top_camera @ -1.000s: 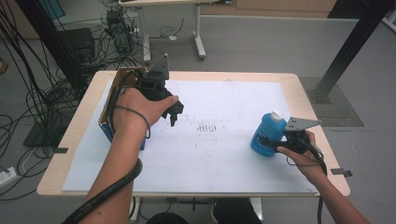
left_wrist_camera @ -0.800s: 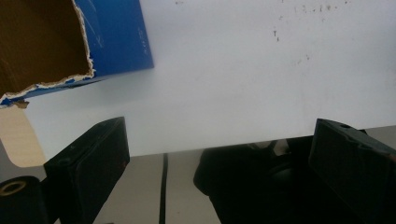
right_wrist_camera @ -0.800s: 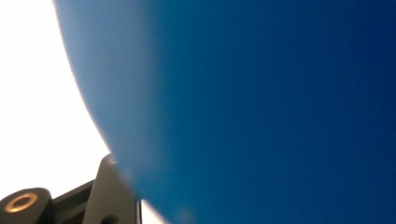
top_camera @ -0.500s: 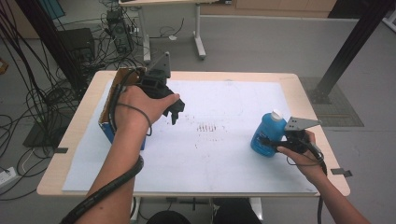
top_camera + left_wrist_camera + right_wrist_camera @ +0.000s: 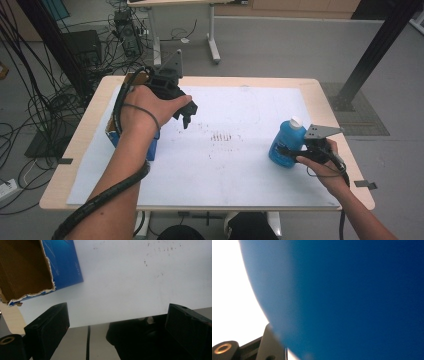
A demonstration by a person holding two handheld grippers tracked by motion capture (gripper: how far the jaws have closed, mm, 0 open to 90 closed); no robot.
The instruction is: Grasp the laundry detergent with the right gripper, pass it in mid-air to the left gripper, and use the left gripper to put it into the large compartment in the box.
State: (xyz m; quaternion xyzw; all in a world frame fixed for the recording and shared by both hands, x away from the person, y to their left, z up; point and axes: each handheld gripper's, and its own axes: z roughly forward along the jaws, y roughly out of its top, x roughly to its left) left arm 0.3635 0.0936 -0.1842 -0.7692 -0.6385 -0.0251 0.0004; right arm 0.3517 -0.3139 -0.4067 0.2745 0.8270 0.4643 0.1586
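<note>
A blue bottle [image 5: 283, 144] with a white cap stands on the white sheet [image 5: 240, 170] at the table's right side. My right gripper [image 5: 291, 150] is shut on its lower body from the right. In the right gripper view the bottle's blue wall [image 5: 352, 300] sits right against the camera, with one black jaw at the lower left. My left gripper [image 5: 187, 116] hovers over the sheet's left part, pointing down, beside an open blue box [image 5: 114, 136]. Its jaws [image 5: 117, 315] stand wide open with nothing between them. The box's torn brown inside [image 5: 22, 267] lies just beyond.
A patch of small dark marks [image 5: 222, 136] sits mid-sheet between the two grippers. The wooden table edge [image 5: 200, 205] runs along the near side. Cables and equipment [image 5: 125, 30] lie on the floor behind the table at the left.
</note>
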